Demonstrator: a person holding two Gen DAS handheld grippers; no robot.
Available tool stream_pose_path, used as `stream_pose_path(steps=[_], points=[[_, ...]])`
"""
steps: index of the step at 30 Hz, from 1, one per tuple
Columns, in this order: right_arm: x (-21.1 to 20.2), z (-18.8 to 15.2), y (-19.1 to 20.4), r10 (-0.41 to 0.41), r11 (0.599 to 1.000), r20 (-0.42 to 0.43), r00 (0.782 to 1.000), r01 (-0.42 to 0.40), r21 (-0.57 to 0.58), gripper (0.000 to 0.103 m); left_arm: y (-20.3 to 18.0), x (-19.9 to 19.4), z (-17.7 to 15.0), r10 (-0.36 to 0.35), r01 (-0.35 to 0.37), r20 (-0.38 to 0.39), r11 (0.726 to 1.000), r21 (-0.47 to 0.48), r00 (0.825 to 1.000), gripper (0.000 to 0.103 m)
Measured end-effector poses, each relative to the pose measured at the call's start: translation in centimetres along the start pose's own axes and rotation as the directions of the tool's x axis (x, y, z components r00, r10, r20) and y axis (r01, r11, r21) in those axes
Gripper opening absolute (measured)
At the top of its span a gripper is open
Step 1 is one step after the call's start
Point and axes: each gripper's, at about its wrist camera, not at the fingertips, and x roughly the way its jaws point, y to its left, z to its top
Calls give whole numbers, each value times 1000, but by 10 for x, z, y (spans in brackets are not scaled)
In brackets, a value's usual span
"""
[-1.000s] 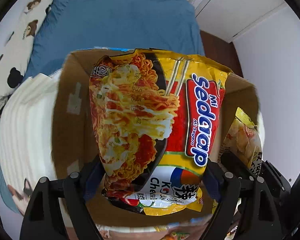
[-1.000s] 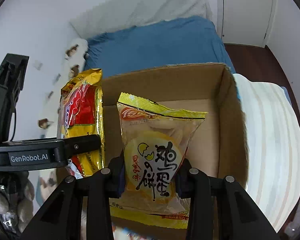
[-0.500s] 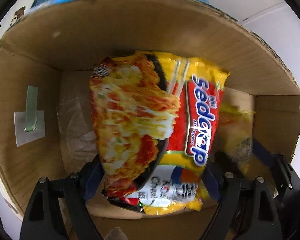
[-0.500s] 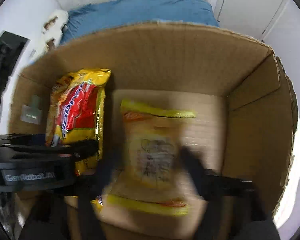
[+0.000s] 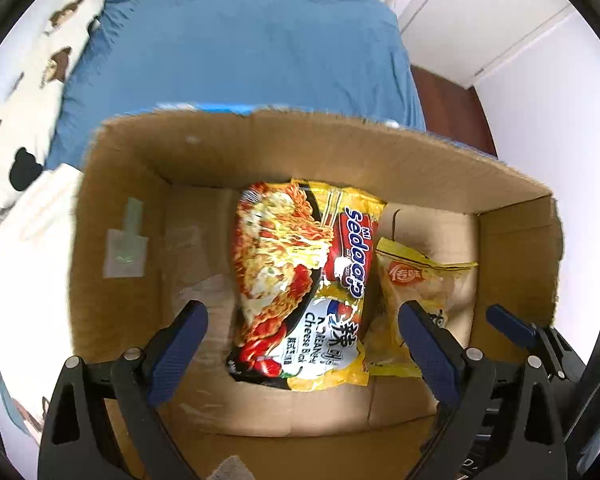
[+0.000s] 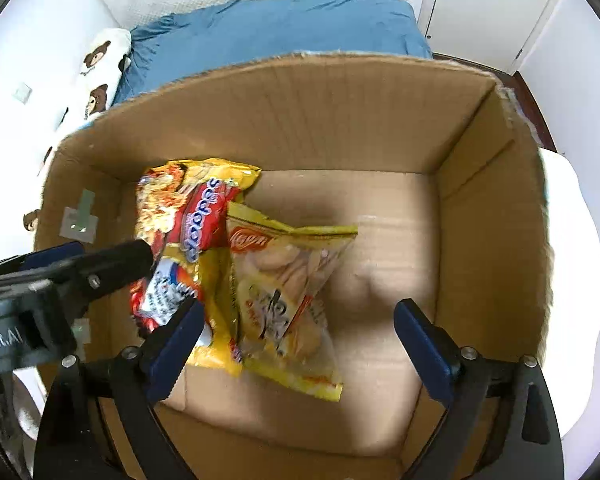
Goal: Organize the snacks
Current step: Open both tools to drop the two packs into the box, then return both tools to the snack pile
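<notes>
Noodle packet (image 5: 300,280) and biscuit bag (image 6: 288,292) look light, crinkly and slippery, contents brittle, so best pinched at a sealed edge, not the middle. Both lie on the floor of the cardboard box (image 6: 340,120), noodle packet left, biscuit bag touching it on the right; nothing else visible inside. Left gripper (image 5: 304,352) and right gripper (image 6: 296,348) both hang spread and holding nothing over the box.

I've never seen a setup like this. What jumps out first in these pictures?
A bright red-and-yellow noodle packet lies on the floor of an open cardboard box, with a yellow biscuit bag against its right side. The left tool and the right tool hover above, both open. A blue bed lies beyond.
</notes>
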Motion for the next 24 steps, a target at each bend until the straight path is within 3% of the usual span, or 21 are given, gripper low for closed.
stream_pose_path(steps=[6,15,24], points=[[-40,-23,7,-20,1000,81,996,20,-10,98,6,-45,-44,21,-24,107,1000,21,994,98],[-107,-77,12,-32,999,214,976,33,-2,98,9,-97,-103,46,-57,266,998,34,963,98],[-157,-124,21,2,1000,290,957,-6,11,98,17,-133,-151,45,-52,334,999,12,942,98]])
